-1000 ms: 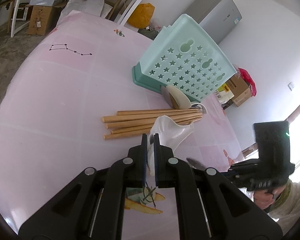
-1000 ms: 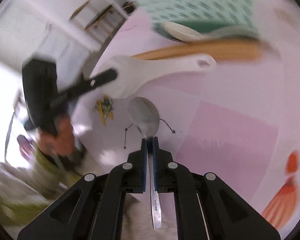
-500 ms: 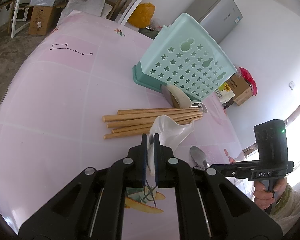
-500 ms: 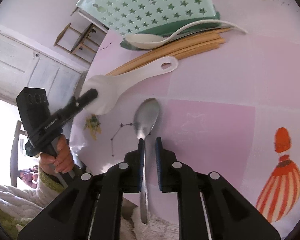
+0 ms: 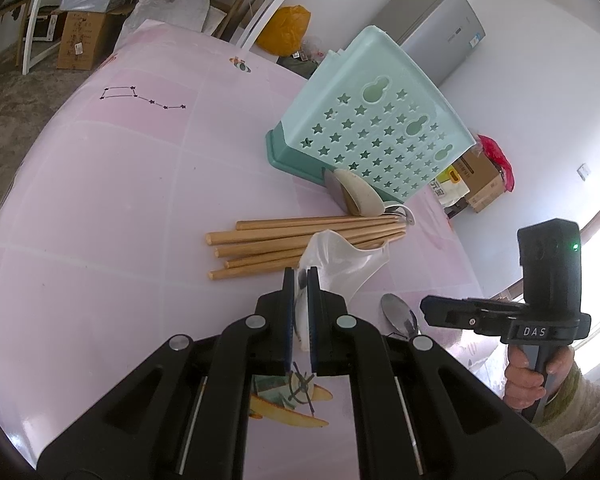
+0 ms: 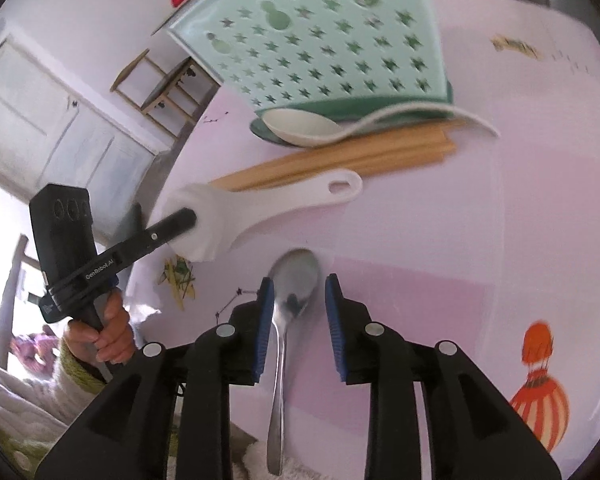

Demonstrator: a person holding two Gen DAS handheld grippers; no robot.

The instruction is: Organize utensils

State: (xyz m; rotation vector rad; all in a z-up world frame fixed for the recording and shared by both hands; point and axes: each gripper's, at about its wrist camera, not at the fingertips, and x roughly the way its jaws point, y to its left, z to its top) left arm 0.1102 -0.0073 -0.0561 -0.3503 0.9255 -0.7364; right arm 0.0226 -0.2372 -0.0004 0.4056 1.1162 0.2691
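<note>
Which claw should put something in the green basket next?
Probably the left claw. It is shut on the white scoop, ready to carry to the basket. The right claw has just been opening, and the metal spoon lies loose between its jaws on the table.

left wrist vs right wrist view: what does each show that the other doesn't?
Left wrist only: grey fridge, cardboard box.
Right wrist only: metal spoon's full handle between the right gripper's just-opened jaws, white door.
Both: mint basket, wooden chopsticks, white rice paddle clamped in the left gripper.
</note>
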